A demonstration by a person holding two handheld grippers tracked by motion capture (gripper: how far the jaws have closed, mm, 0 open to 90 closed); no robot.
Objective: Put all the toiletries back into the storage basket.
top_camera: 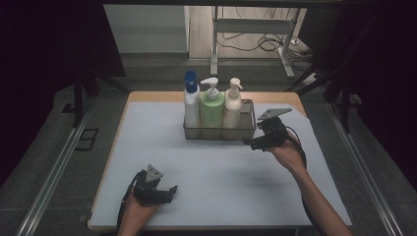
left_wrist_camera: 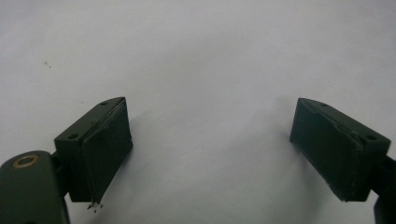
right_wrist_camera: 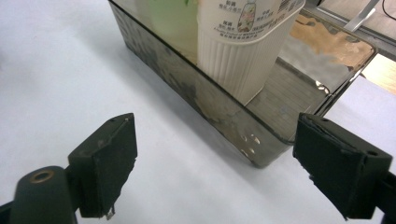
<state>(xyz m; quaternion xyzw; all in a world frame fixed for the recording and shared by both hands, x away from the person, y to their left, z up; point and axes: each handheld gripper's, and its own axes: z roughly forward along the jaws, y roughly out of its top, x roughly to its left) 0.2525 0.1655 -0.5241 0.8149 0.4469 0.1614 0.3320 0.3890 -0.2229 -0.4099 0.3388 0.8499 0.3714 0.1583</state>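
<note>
From above, my right gripper (top_camera: 251,142) sits just beside the right front corner of the clear tray (top_camera: 246,132) at the back middle of the counter (top_camera: 162,147). The tray holds three bottles in a row: a white bottle with a blue cap (top_camera: 191,101) on the left, a green pump bottle (top_camera: 212,109) in the middle and a cream pump bottle (top_camera: 232,104) on the right. My left gripper (top_camera: 169,192) rests low near the front edge, well apart from the tray.

My right gripper view adds what the high view cannot: my jaws spread wide with nothing between them, the tray's corner (right_wrist_camera: 261,149) just ahead, and the ribbed base of the cream bottle (right_wrist_camera: 238,60) standing inside against the near wall, the green bottle (right_wrist_camera: 173,21) behind it.

My left gripper view gives bare counter (left_wrist_camera: 201,60) and my jaws spread wide there too, pinching nothing
</note>
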